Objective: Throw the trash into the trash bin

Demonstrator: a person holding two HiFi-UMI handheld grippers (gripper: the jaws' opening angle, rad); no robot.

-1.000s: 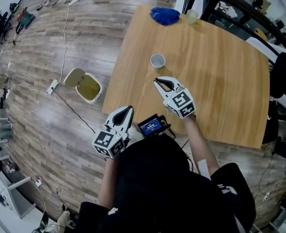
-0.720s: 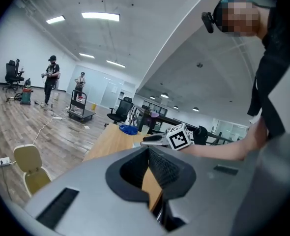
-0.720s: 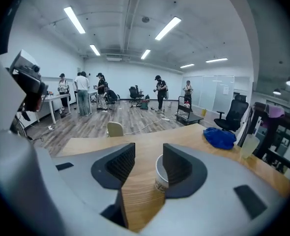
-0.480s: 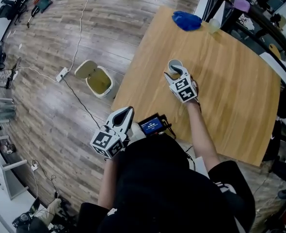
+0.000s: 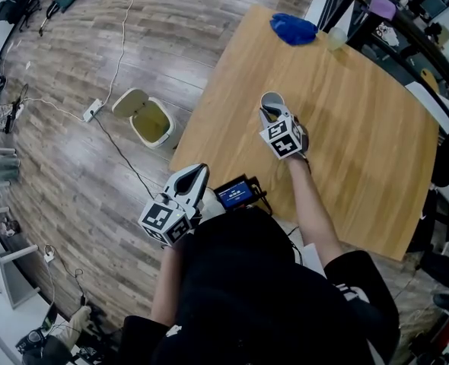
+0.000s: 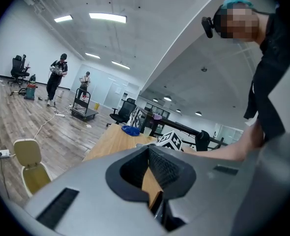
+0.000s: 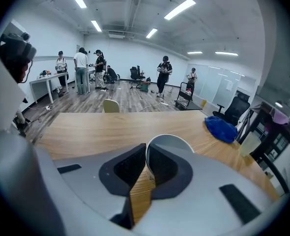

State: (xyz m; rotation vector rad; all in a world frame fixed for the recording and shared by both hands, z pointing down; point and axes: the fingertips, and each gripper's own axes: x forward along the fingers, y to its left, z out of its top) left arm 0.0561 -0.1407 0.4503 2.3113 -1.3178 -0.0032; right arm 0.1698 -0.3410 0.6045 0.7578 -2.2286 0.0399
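While right gripper (image 7: 146, 154) closes, cup (image 7: 170, 142) wall between fingers (image 7: 129, 167).

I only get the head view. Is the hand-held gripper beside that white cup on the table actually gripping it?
Observer: The right gripper view shows the wall of the white cup between the jaws of the right hand-held gripper, which are closing.
Operator: And the other one, anything in it?
Observer: No; the left gripper view shows the left hand-held gripper with jaws together, nothing between.
Operator: Anyone else around?
Observer: Several people stand beyond the table.
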